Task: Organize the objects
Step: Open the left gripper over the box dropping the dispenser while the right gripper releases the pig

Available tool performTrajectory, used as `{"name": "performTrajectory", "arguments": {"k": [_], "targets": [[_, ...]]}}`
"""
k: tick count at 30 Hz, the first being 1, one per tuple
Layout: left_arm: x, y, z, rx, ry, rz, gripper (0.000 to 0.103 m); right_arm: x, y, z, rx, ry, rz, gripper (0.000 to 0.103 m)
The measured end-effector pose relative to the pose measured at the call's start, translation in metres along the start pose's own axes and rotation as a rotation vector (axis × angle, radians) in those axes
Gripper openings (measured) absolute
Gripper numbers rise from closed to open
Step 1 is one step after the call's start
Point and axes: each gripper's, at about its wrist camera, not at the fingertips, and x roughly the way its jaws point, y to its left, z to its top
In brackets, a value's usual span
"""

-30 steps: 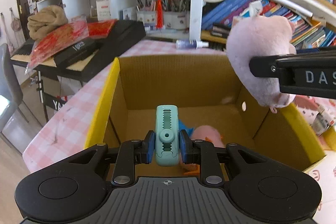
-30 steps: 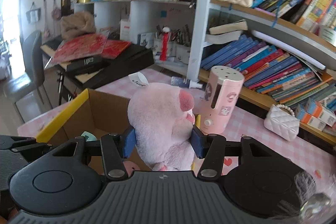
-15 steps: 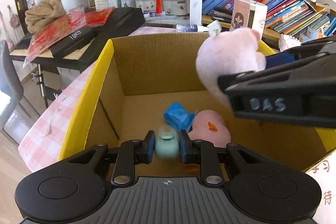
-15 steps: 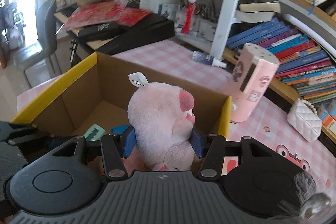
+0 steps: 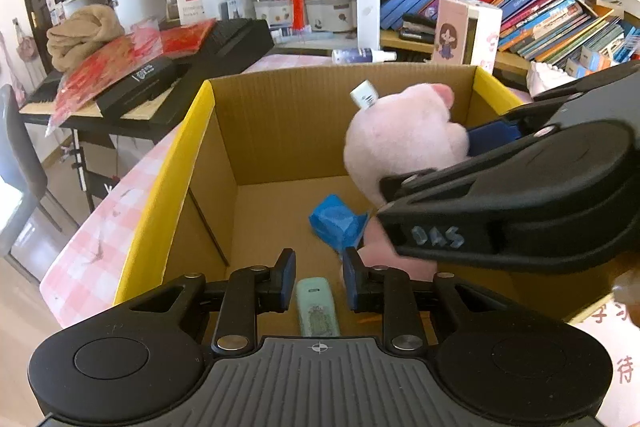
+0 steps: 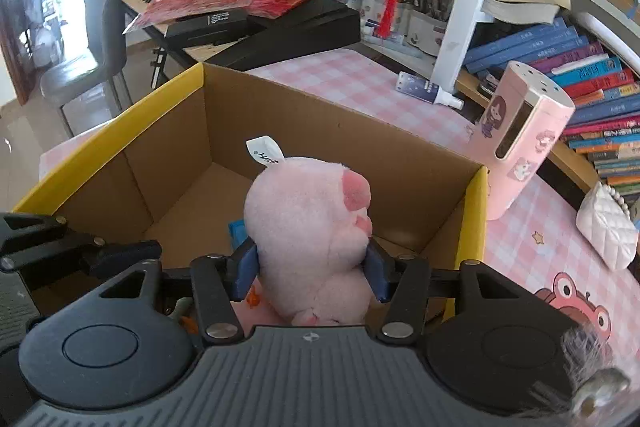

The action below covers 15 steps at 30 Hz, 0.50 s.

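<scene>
A cardboard box [image 5: 280,131] with yellow rims stands open on the pink checked table. My left gripper [image 5: 318,267] is low inside it and its jaws are opening. A mint green clip [image 5: 317,307] lies loose on the box floor between and below the pads, untouched. My right gripper [image 6: 312,267] holds a pink plush pig [image 6: 308,219] over the box's right half. Its jaws are opening too, though the pads still press the plush's sides. A blue crumpled thing [image 5: 334,223] and another pink toy [image 5: 376,251] lie on the box floor.
A pink cylindrical case [image 6: 524,147] and a white quilted purse [image 6: 608,231] stand right of the box. A spray bottle [image 6: 424,91] lies behind it by the bookshelf. A black keyboard [image 6: 280,23] and a grey chair [image 6: 92,39] are at the left.
The left gripper dipped into the box and let go of the mint clip, which now lies on the floor. The right gripper brought the plush pig down into the box.
</scene>
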Motion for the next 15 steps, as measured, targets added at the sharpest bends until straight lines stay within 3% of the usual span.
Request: {"name": "performTrajectory", "arguments": {"k": [3, 9, 15], "targets": [[-0.006, -0.002, 0.000, 0.011, -0.010, -0.005, 0.029, -0.001, 0.006, -0.001, -0.040, -0.008, -0.009, 0.056], [-0.023, -0.001, -0.002, 0.017, -0.052, 0.012, 0.054, -0.011, 0.007, 0.001, -0.021, -0.042, -0.021, 0.066], [-0.043, 0.003, -0.002, 0.000, -0.099, 0.004, 0.057, -0.038, 0.009, 0.003, 0.013, -0.106, -0.041, 0.074]]}}
